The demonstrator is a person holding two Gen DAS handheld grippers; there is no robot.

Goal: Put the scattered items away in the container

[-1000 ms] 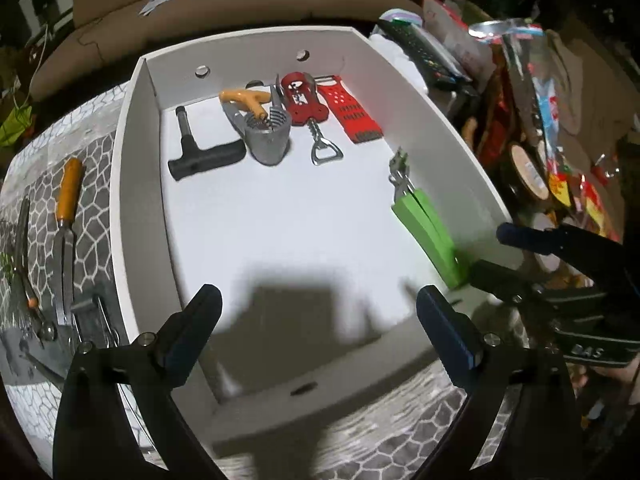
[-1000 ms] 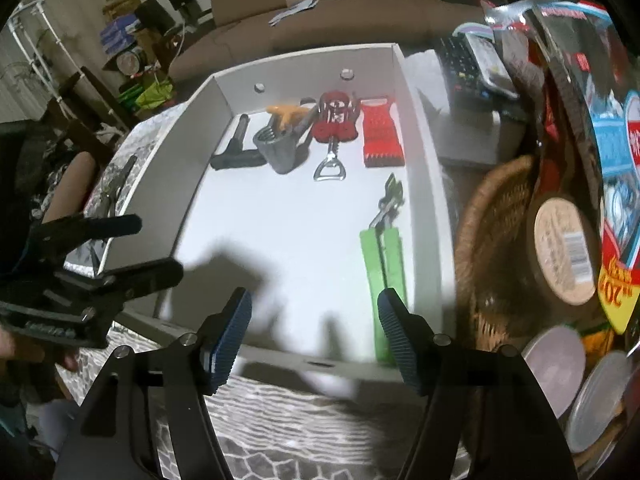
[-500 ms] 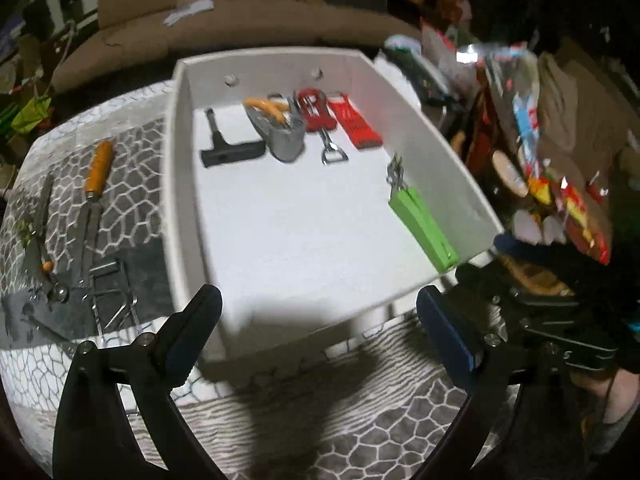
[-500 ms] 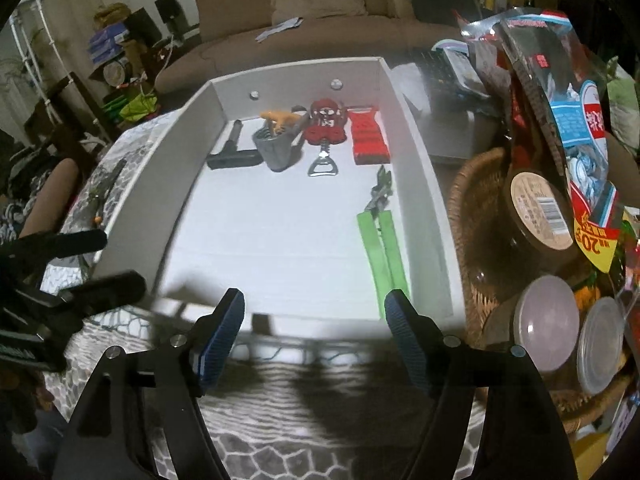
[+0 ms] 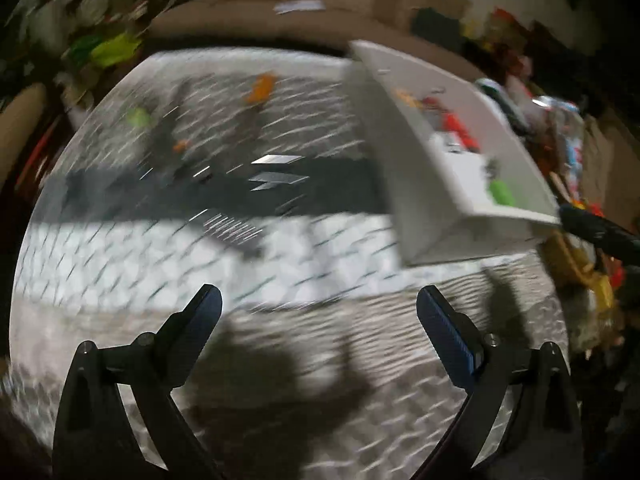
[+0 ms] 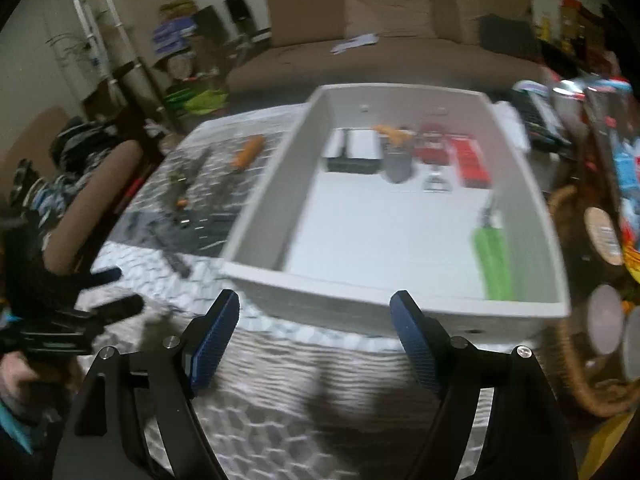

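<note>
Nothing sits between the right gripper's [image 6: 314, 318] two blue-padded fingers; its jaws are opening, over the patterned cloth [image 6: 280, 392]. Just beyond its fingertips stands one white container [image 6: 400, 304], holding six things: one green-handled tool [image 6: 492, 260] nearest the right finger, then at the far wall one red grater [image 6: 472, 162], one red corkscrew [image 6: 432, 148], one grey cup [image 6: 397, 168], one orange handle [image 6: 394, 133] and one black tool [image 6: 352, 164]. Left of the container, one orange-handled tool [image 6: 250, 151] lies among blurred metal pieces. The left gripper [image 5: 318, 308] is spread wide and empty above the cloth; the container [image 5: 424, 184] lies beyond its right finger.
</note>
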